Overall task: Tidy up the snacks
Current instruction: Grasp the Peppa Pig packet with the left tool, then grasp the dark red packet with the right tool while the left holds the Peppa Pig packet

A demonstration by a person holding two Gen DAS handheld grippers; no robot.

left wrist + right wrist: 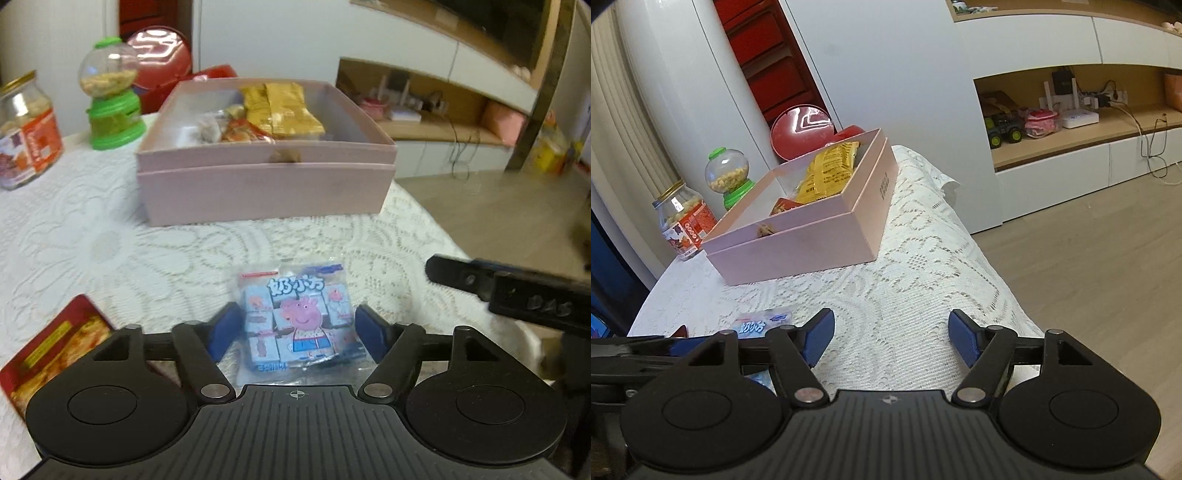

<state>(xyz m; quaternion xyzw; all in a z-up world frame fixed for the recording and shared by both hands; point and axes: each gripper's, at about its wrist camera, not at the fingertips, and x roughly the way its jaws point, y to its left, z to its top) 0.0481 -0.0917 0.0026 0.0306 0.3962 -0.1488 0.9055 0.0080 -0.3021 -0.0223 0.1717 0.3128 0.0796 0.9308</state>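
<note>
- Risk — we judge the left gripper (293,328), spread around the blue snack packet (299,317), may crumple its slippery wrapper.
- Right gripper (888,338) spread, empty, by the tabletop's (886,280) right edge.

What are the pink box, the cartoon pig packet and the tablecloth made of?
Pink box: looks like matte cardboard, with flat stiff walls and sharp corners. Pig packet: glossy clear plastic film, crinkled and shiny at the edges. Tablecloth: white lace-like fabric with an openwork floral pattern, possibly cotton or synthetic.
</note>
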